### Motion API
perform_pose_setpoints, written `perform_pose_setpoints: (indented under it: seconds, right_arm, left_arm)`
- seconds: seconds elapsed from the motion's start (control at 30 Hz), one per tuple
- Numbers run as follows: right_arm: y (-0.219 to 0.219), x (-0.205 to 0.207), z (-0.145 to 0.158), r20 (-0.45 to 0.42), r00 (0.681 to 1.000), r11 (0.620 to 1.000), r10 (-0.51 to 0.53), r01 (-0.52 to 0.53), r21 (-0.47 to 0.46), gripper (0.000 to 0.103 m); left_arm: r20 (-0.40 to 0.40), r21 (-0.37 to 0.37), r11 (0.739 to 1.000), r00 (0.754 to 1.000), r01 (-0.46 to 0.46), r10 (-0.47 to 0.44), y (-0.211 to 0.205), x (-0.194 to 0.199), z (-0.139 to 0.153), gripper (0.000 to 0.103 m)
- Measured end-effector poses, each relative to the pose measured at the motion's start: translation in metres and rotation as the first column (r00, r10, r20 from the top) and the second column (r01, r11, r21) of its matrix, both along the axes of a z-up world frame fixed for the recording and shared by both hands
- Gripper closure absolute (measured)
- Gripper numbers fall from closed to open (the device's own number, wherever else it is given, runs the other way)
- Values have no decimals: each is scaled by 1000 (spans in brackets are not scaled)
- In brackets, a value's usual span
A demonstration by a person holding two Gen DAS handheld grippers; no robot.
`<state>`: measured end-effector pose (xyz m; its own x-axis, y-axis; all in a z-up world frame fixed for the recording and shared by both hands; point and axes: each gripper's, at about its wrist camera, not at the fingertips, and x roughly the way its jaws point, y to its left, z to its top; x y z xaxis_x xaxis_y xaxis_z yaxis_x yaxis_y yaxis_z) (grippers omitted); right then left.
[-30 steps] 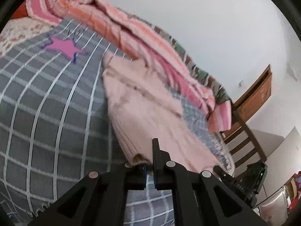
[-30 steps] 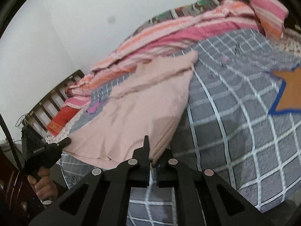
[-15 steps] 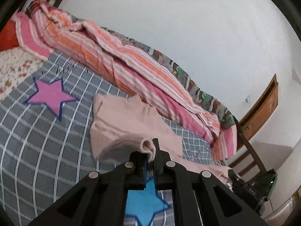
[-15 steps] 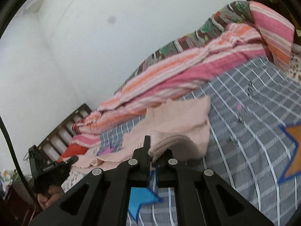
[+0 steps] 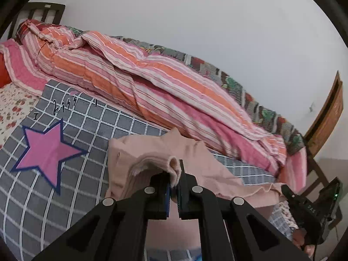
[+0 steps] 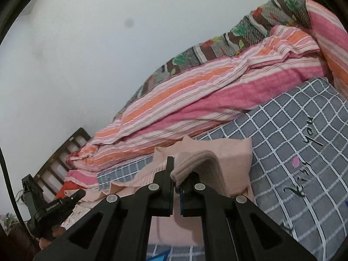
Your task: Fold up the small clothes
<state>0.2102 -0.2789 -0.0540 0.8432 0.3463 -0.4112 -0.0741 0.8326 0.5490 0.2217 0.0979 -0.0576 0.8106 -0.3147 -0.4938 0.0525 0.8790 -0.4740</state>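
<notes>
A pale pink knitted sweater [image 5: 152, 152] lies on the grey checked bedspread [image 5: 87, 126]. My left gripper [image 5: 174, 182] is shut on one corner of its ribbed hem and holds it lifted above the bed. My right gripper [image 6: 177, 180] is shut on the other hem corner of the sweater [image 6: 228, 154], also lifted. The hem is carried over the sweater's body toward its neck end. The right gripper shows at the lower right of the left wrist view [image 5: 289, 193]; the left gripper shows at the lower left of the right wrist view [image 6: 71, 198].
A rolled pink and orange striped quilt [image 5: 152, 82] lies along the far side of the bed against the white wall. A pink star [image 5: 45, 152] is printed on the bedspread left of the sweater. A wooden headboard [image 5: 326, 117] stands at the right.
Both grippers have lifted the sweater's hem off the bed and carried it forward over the garment toward the striped quilt. The sweater now lies doubled and looks shorter.
</notes>
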Motion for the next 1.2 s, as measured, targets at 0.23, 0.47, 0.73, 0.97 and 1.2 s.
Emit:
perform_pose_setpoints:
  seconds: [0.23,0.47,0.73,0.97,1.2]
  right_arm:
    - [4,67,-25,-70,998,1000,2,-4,-29,99]
    - [4,126,-58,-156,987,998,-35,26,-65,99]
    - [14,167,-85,-223,972,988,-78,45,-147,92]
    - [9,119,-66,-200,978,962,-66,9,-273,69]
    - [-2,40,-68,-252,968,949,20,-98,-300,64]
  left_arm:
    - [-88,13,999,995,-39,40,-3,72,-31,98]
    - [-154,50,998,987,-41,48,-12,131,-62,98]
    - [-221,-17,999,975,-39,34,-6,166,-78,66]
    - [-217,37,999,976,-5,13,9,130,-74,51]
    - [-187,116,993,982,39,-17,18,39,-76,47]
